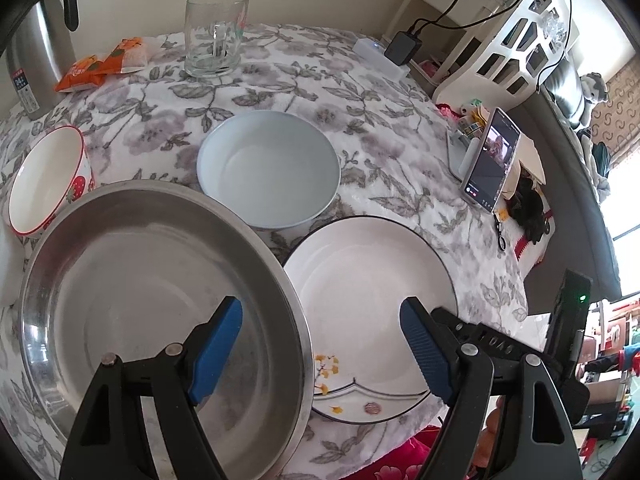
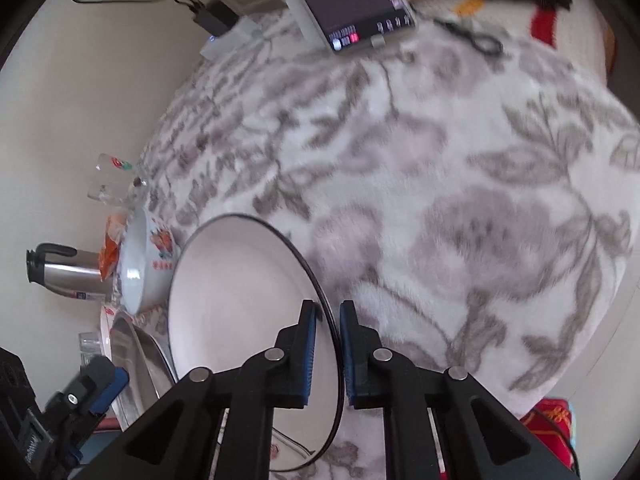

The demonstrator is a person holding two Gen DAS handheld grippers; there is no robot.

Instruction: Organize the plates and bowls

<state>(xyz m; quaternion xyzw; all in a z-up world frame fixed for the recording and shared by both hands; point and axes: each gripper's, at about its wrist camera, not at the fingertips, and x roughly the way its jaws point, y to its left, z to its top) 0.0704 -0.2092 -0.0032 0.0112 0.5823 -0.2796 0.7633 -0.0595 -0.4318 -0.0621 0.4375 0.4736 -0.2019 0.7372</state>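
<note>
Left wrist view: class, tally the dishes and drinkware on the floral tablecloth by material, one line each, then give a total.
Stainless steel: 1, the round steel plate
Ceramic: 3, the white black-rimmed plate, the pale blue shallow bowl, the white strawberry-print bowl
Glass: 1, the clear glass mug
Total: 5

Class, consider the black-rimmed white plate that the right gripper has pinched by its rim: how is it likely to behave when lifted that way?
The white plate looks like glazed ceramic, so probably stiff, breakable and slippery. The right gripper holds only its thin rim, so the far side may sag or swing. It is wide, so probably rather heavy for an edge grip.
</note>
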